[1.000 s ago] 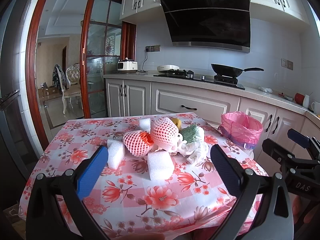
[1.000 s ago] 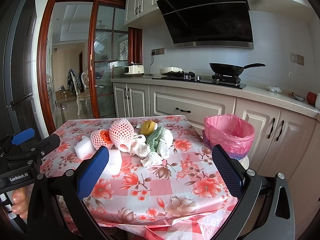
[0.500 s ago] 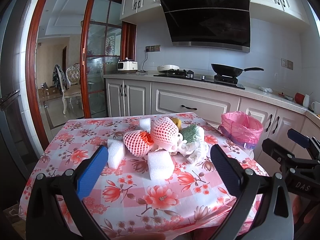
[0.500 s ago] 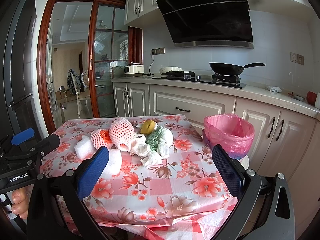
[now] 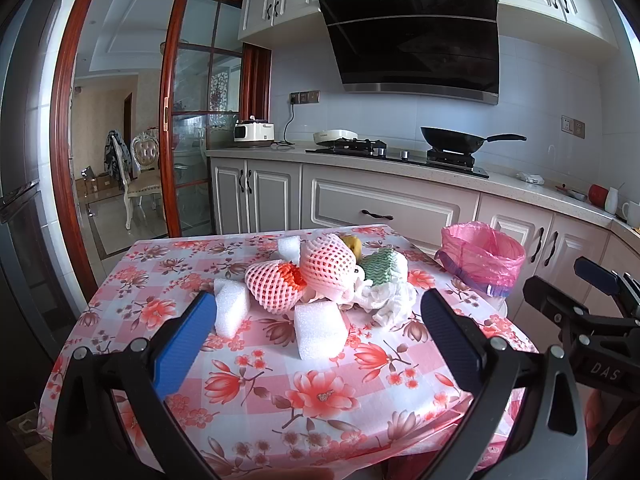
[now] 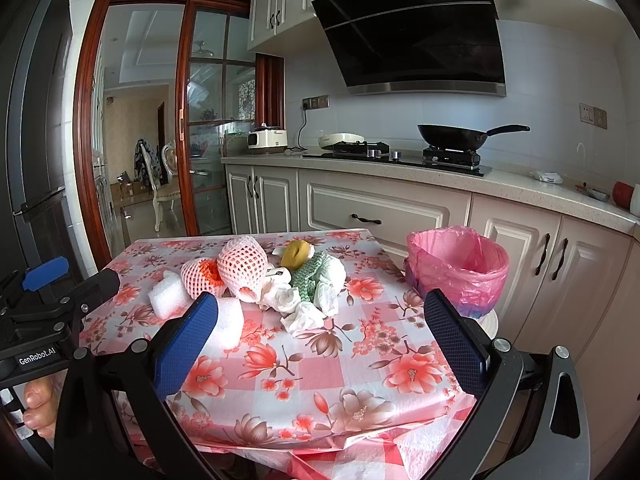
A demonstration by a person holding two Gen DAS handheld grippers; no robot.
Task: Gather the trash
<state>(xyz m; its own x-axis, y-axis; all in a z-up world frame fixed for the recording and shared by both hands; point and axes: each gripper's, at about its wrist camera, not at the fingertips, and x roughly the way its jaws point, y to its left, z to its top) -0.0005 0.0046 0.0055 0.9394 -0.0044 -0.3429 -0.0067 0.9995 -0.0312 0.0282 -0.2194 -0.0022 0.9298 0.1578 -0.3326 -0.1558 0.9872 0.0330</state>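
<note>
Ahead of both gaping hand-held grippers: trash pile.

- Left gripper: black frame, blue textured pads, silver screws.
- Right gripper: same build; "DAS" on its side, "GenRobot.AI" on the left's.

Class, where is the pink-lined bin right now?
In both views the bin stands right of the table, beside its far right corner, before the cabinets.
</note>
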